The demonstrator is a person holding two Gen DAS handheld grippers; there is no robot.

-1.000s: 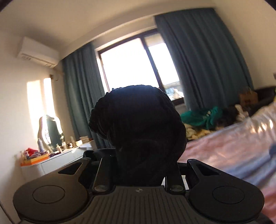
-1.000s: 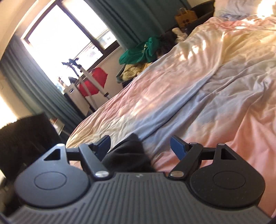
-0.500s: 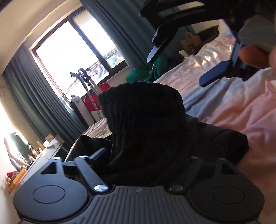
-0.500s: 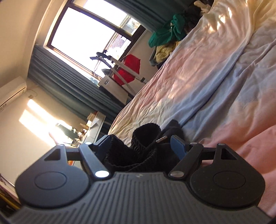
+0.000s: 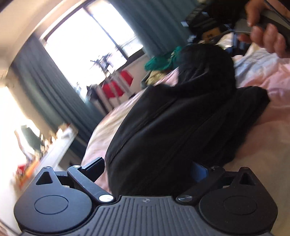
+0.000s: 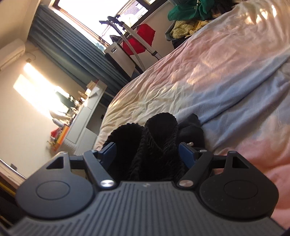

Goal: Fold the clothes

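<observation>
The left gripper (image 5: pixel 147 169) gapes wide around a black garment (image 5: pixel 181 123) that hides its right finger. The right gripper (image 6: pixel 147 151), also wide, straddles ribbed folds (image 6: pixel 157 138); that view is blurred.

Pink and pale-blue bed sheet (image 6: pixel 226 76), wrinkled and sunlit. Beyond the bed's far edge, green clothes (image 6: pixel 188 10) over yellow ones (image 6: pixel 184 30). Red fabric (image 6: pixel 143 40) near the window (image 5: pixel 87 52); teal curtains (image 6: pixel 72 49); white dresser (image 6: pixel 85 119) at left.

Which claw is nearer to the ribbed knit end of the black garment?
The right claw: the ribbed knit end bunches between its open fingers. The left claw sits at the smooth part of the black garment, away from that end.
</observation>
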